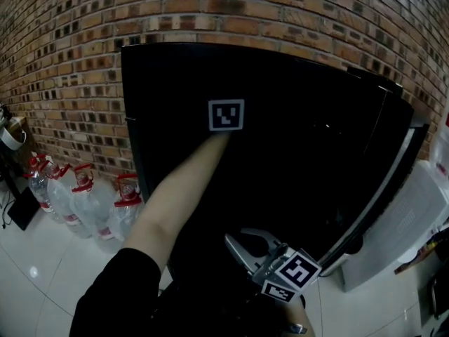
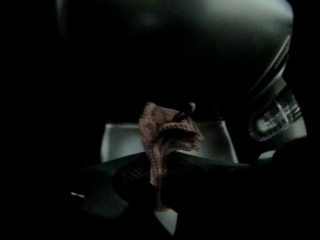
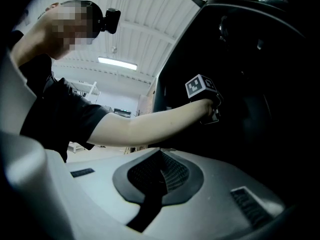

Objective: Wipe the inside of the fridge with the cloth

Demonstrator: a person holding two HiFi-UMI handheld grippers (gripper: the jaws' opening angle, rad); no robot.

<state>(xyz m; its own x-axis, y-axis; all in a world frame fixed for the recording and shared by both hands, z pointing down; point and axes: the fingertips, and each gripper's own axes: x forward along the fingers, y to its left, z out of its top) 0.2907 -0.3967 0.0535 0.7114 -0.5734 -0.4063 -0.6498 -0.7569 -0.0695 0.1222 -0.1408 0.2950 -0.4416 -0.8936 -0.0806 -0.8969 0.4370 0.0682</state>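
Cloth [image 2: 167,134] — a brownish mesh rag — sits bunched in the left gripper's [image 2: 162,160] clenched jaws, inside the dark fridge [image 1: 316,160]. Left of the fridge, bottles [image 1: 77,202] stand on the floor by a brick wall [image 1: 70,69]. The right gripper [image 1: 235,246] hangs low before the fridge — jaws pressed together on nothing. The door [image 1: 414,209] stands open at right.

A crumpled pinkish cloth [image 2: 167,134] is pinched between the closed jaws of the left tool [image 2: 161,170]; behind it a pale panel [image 2: 117,143], perhaps a shelf, is dimly seen.
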